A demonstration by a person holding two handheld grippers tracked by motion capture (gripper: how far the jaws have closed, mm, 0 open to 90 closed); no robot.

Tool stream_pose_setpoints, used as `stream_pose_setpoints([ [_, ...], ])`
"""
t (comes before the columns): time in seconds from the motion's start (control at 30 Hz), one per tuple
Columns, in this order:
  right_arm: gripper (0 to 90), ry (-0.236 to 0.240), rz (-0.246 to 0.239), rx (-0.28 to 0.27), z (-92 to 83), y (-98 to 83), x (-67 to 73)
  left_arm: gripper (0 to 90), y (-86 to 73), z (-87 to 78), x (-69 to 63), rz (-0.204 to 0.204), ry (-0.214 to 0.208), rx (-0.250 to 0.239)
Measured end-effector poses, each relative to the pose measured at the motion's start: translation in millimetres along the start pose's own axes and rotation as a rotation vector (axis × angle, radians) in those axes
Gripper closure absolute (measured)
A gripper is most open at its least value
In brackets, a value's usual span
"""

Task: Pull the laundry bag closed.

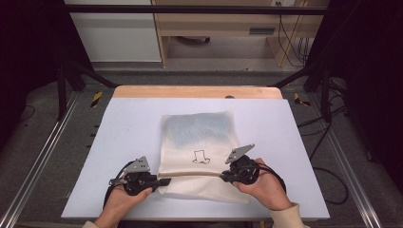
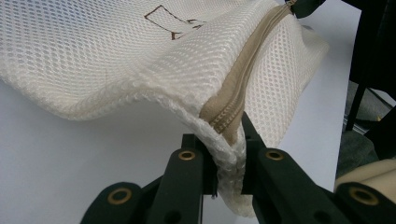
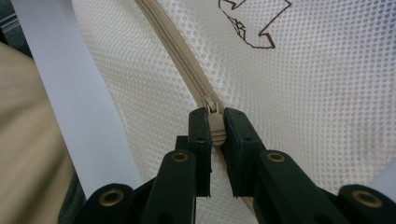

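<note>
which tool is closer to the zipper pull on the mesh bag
Right. The right tool is shut on the zipper pull itself. The left tool clamps the mesh bag at the zipper's opposite end.

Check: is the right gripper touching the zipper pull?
Touching. The right gripper view shows the right gripper with both jaws clamped on the zipper pull.

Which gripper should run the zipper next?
Right. The right gripper already pinches the beige zipper pull; the left gripper clamps the cream mesh laundry bag at the zipper's end, anchoring it.
</note>
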State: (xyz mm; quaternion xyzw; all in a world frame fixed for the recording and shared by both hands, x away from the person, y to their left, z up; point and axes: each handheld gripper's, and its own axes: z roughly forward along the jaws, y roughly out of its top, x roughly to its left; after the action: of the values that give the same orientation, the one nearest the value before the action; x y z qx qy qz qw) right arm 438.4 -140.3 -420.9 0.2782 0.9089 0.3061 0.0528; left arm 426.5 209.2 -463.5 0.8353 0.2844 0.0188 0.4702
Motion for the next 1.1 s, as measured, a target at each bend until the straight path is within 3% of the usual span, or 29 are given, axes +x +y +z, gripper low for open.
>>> stream_pose_setpoints([
  [1.1,81.6,-0.025,0.065,-0.003,-10.3,-25.8,-12.9,83.5,0.2,-1.5,1.6,-0.005,0.000,-0.003],
])
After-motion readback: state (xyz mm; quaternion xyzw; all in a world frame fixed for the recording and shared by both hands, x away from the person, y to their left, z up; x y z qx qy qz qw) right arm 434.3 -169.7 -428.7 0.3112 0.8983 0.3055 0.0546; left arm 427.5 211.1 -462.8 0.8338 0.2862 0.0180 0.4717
